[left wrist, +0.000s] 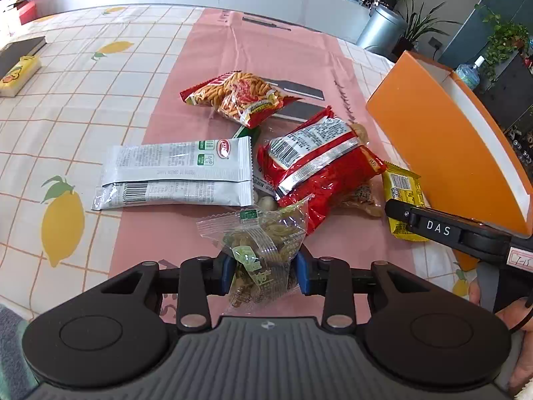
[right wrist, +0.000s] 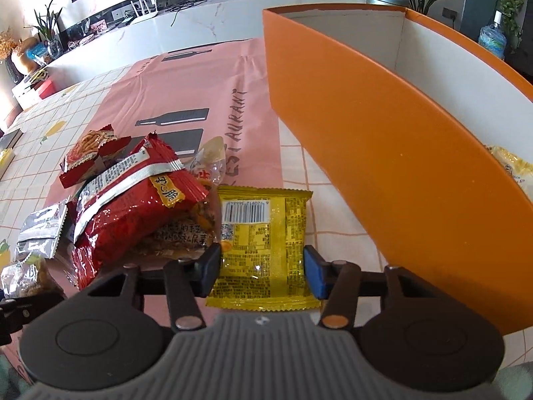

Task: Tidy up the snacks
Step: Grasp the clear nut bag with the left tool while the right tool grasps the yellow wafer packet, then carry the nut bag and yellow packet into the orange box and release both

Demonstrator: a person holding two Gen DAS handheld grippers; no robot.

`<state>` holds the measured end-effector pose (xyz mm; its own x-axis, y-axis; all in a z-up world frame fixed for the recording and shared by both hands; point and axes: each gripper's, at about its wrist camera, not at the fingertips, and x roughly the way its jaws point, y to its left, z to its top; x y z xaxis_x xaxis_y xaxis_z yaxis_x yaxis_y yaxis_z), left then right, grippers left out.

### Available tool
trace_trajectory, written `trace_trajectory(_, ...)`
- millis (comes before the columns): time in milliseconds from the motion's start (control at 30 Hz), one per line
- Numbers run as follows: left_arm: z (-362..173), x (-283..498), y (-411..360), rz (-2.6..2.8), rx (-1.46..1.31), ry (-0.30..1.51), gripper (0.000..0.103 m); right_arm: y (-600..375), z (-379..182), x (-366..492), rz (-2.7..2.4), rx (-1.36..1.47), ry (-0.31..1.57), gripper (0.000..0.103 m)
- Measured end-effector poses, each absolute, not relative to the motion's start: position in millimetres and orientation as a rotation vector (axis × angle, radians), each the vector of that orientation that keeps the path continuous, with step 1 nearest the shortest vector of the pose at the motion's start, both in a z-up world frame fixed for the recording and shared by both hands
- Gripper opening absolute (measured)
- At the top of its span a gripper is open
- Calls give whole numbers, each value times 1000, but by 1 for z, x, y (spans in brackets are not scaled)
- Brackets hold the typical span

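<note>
Left wrist view shows the left gripper point(left wrist: 263, 271) clamped on a clear packet of green snacks point(left wrist: 263, 253), its blue pads pressed into both sides of the wrapper. That packet sits on the side of the snack pile away from the orange box point(left wrist: 443, 140), the landmark for everything here.

Right wrist view shows the right gripper point(right wrist: 263, 271) straddling a yellow packet point(right wrist: 263, 246) that lies flat on the cloth just beside the orange box's near wall. Its fingers stand at a middling width, one on each side of the packet; a sliver of gap shows on the box side, so I judge the packet not yet gripped.

Inside the box, only one pale yellow item point(right wrist: 513, 166) peeks above the wall; the rest of the interior is hidden, so how much is packed cannot be told.

Left on the table: a red bag point(left wrist: 319, 166) lies next to the yellow packet, farther from the box; a noodle-snack bag point(left wrist: 240, 98) lies beyond it; a silver packet point(left wrist: 176, 175) lies farthest from the box. A clear packet point(left wrist: 359, 200) is partly buried under the red bag.

By my judgement the job is early: most snacks remain outside the box, and two pickups are under way.
</note>
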<state>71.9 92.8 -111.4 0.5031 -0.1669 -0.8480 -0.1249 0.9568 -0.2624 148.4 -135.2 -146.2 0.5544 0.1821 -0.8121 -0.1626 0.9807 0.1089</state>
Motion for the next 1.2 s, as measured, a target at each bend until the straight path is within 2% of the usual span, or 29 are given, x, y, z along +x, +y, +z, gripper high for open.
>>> trace_trajectory(233, -83, 58, 89, -65, -343, 987, 41, -132, -121, 122, 243, -35, 856, 50)
trace_trajectory(500, -41, 58, 58, -146, -301, 913, 41, -166, -79, 92, 296, 87, 810, 50)
trace_trajectory(867, 7, 87, -34, -382, -197, 864, 41, -257, -12, 87, 308, 115, 760, 50)
trace_trajectory(1200, 18, 137, -125, -577, -36, 934, 40, -338, 10, 130, 273, 33, 832, 50)
